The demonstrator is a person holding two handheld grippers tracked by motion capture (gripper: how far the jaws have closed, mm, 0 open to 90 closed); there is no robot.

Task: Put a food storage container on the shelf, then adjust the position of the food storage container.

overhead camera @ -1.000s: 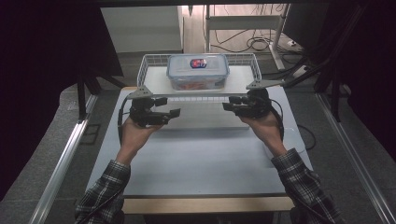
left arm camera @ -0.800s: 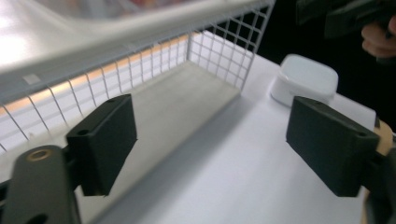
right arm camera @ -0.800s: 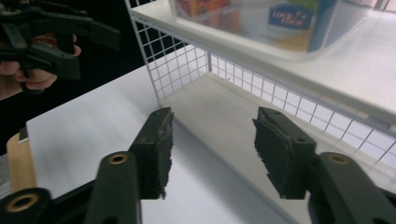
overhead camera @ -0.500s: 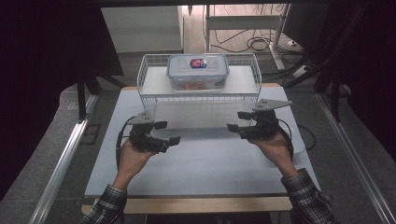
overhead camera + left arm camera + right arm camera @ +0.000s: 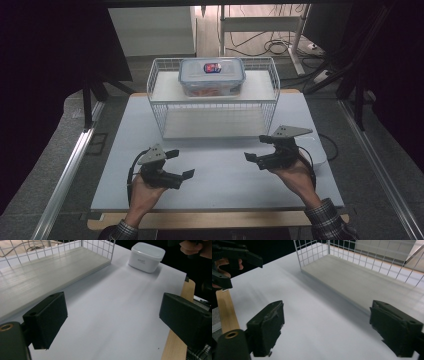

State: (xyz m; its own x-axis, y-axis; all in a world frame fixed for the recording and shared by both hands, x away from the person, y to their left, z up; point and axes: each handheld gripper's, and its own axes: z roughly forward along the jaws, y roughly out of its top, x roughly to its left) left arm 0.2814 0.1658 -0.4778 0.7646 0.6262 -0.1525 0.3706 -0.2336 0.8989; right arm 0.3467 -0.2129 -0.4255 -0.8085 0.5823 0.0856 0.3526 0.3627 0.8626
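My left gripper (image 5: 181, 163) hovers open over the front left of the white table (image 5: 220, 175), its jaws wide apart with nothing between them (image 5: 112, 315). On the front right, my right gripper (image 5: 256, 148) is also open and holds nothing (image 5: 327, 327). The two point inward at each other. A white wire rack (image 5: 215, 112) stands at the back middle of the table. On its top shelf rests a clear lidded container (image 5: 212, 76) with a red and blue label. The rack's lower shelf (image 5: 367, 282) is bare.
A small white lidded tub (image 5: 146, 257) sits on the table's right side, just beyond my right hand (image 5: 295, 172). A wooden strip (image 5: 215, 219) edges the table front. Metal rails run along the floor on both sides, and cables lie behind the table.
Both hands have drawn back from just in front of the rack toward the table's front edge. Both grippers have stayed open and empty.
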